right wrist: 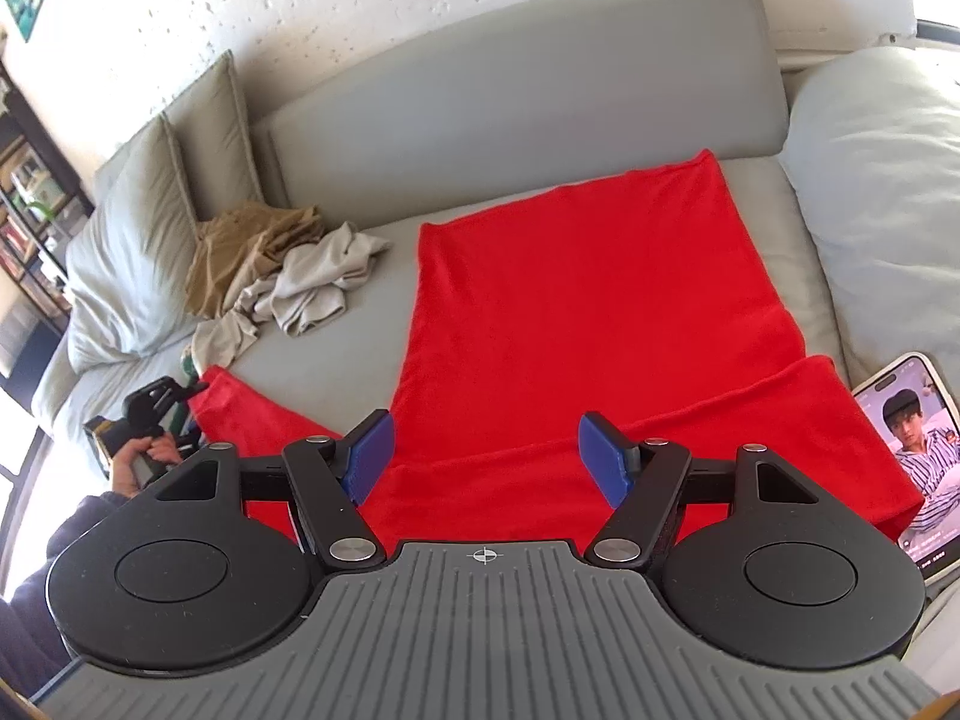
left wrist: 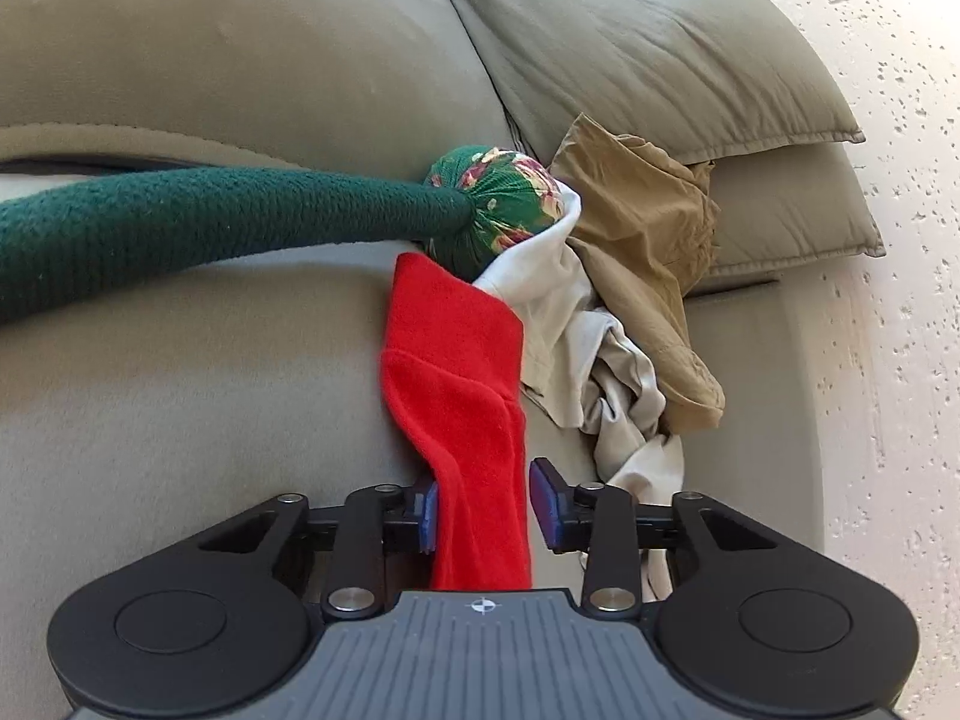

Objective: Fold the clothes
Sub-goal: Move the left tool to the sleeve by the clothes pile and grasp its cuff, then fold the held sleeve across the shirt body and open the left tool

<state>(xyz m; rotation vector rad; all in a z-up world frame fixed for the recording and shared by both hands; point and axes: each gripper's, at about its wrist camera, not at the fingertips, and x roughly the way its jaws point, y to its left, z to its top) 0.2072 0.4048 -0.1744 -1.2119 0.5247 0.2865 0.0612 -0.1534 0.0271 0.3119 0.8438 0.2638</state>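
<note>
A red long-sleeved garment (right wrist: pixel 576 276) lies spread flat on the grey sofa seat (right wrist: pixel 336 360), its lower part folded across near me. One red sleeve (left wrist: pixel 462 372) runs out to the left. My left gripper (left wrist: pixel 485 480) stands open around that sleeve: the cloth hangs between the blue pads (left wrist: pixel 549 501) and touches the left one. In the right wrist view the left gripper (right wrist: pixel 180 393) shows at the sleeve's end, held by a hand (right wrist: pixel 141 459). My right gripper (right wrist: pixel 486 423) is open above the garment's near fold, holding nothing.
A pile of tan clothes (left wrist: pixel 642 240) and pale clothes (left wrist: pixel 606 384) lies against the sofa cushions (left wrist: pixel 630 30) beside the sleeve. A dark green knitted tube (left wrist: pixel 210 222) ends in a patterned ball (left wrist: pixel 504 198). A phone (right wrist: pixel 918 462) with its screen lit lies at the right edge.
</note>
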